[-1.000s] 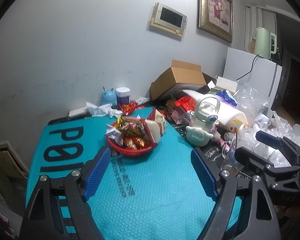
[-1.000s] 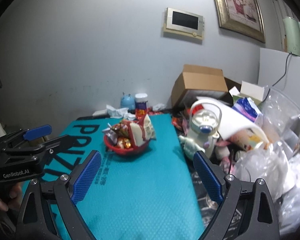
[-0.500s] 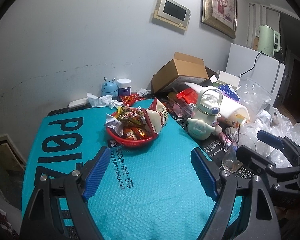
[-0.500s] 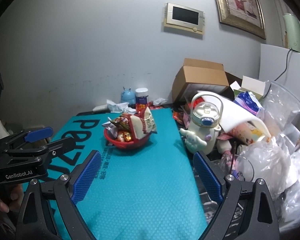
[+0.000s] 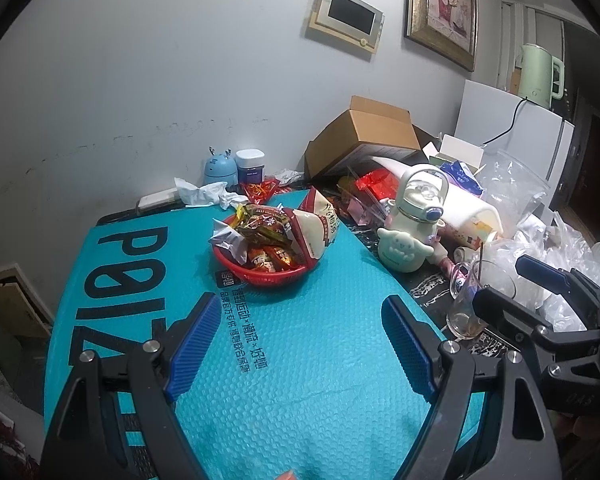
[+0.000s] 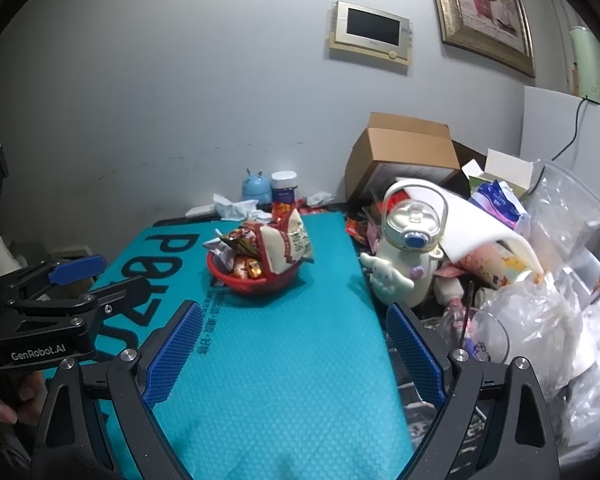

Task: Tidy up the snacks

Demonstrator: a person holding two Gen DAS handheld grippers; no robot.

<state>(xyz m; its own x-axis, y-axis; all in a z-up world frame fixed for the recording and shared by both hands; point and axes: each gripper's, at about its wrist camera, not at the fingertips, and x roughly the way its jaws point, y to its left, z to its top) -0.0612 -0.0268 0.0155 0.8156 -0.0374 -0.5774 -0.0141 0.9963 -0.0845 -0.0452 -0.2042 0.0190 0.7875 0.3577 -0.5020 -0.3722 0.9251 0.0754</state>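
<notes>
Toward the far edge of the teal mat that covers the tabletop sits the red basket, and we find it already heaped with snack packets, a larger white bag leaning out over its right rim. That much we judge done. What is left lies off the mat: a red packet by the far edge near the blue jar, and more red wrappers in the clutter along the right edge, beside the cream bottle and the cardboard box. We hold the left gripper with its jaws spread and nothing between them, above the bare near part of the mat. The right gripper is likewise wide and empty, well short of the basket. We judge that the loose packets have yet to be gathered.
</notes>
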